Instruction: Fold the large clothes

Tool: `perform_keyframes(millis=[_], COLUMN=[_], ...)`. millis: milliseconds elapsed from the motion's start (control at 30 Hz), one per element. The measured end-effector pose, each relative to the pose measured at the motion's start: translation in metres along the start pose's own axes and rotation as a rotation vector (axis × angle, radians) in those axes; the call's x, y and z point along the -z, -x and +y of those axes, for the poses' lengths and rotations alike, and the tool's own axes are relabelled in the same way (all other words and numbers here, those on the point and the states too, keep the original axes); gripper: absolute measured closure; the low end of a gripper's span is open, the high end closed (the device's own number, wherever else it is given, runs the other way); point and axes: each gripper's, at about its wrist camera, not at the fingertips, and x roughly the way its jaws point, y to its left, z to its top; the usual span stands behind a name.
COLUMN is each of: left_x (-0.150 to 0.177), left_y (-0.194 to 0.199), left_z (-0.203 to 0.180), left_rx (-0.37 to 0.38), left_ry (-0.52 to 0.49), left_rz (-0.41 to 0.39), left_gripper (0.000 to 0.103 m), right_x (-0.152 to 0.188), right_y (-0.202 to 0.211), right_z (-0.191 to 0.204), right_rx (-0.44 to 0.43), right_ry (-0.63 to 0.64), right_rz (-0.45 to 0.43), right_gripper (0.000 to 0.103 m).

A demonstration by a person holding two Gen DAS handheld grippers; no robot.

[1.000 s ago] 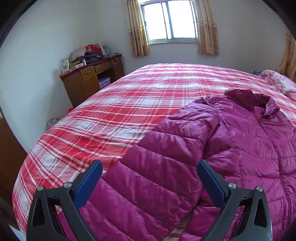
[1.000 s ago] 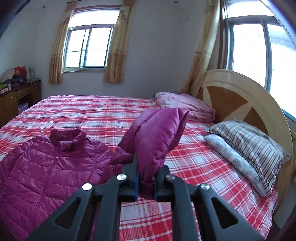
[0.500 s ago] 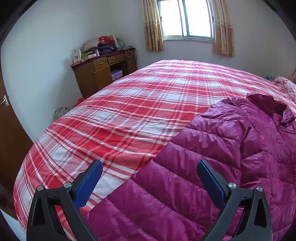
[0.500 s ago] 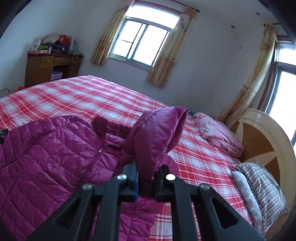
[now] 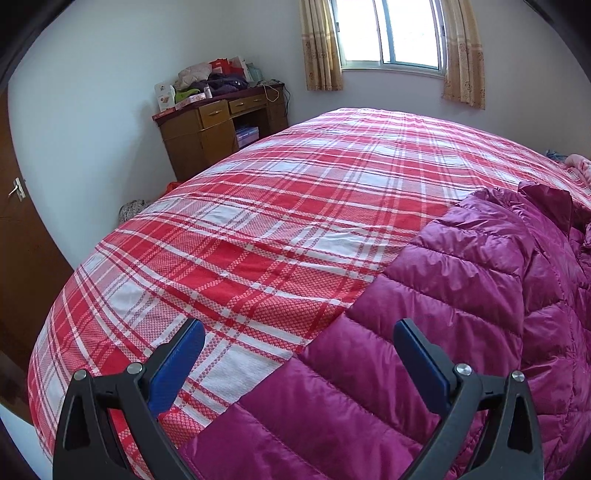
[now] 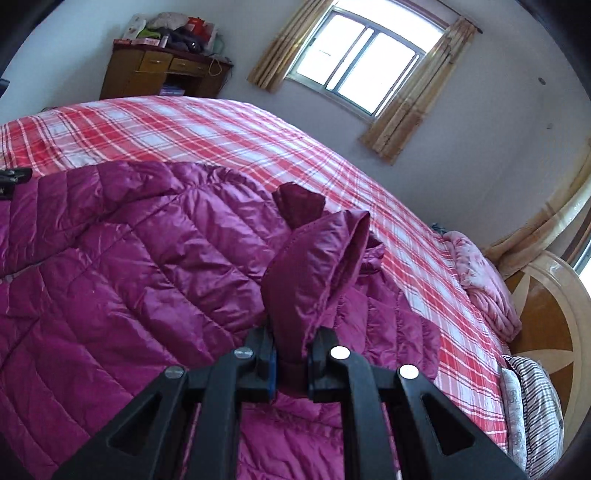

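Magenta puffer jacket lies spread on bed, front up, over red/white plaid cover. Collar toward the headboard side.

Right gripper: jaws narrow, clamped on a sleeve near the cuff. Sleeve held up off the jacket body, bunched and folded over above the fingers; it hangs over the chest area, near collar.

Left gripper: jaws wide, nothing between them. Blue pads visible on both fingers. Hovers over the other sleeve, which lies flat and straight on the bed, running diag. toward the shoulder. Left finger is above bare plaid, right finger above sleeve fabric. Contact w/ fabric: can't tell.

Bkgd: wooden desk w/ clutter on top by the far wall, curtained window, pink blanket and striped pillow by headboard, brown door at left.
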Motion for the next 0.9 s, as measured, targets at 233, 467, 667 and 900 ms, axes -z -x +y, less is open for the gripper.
perform_keyframes(millis=[233, 467, 667, 900], left_x=[0.003, 0.005, 0.009, 0.019], left_y=[-0.001, 0.000, 0.014, 0.009], left_z=[-0.005, -0.003, 0.013, 0.038], left_rx=[-0.007, -0.011, -0.043, -0.085], left_ry=[-0.020, -0.015, 0.011, 0.041], left_rz=[0.002, 0.006, -0.020, 0.026], left_gripper=[0.001, 0.001, 0.001, 0.001], right_x=[0.007, 0.021, 0.018, 0.012], right_y=[-0.009, 0.045, 0.039, -0.024], right_z=[0.007, 0.021, -0.008, 0.002], right_rx=[-0.152, -0.397, -0.345, -0.316], right_ry=[-0.094, -0.059, -0.211, -0.286], right_rz=[0.031, -0.045, -0.025, 0.104], right_gripper=[0.050, 0.037, 0.067, 0.070])
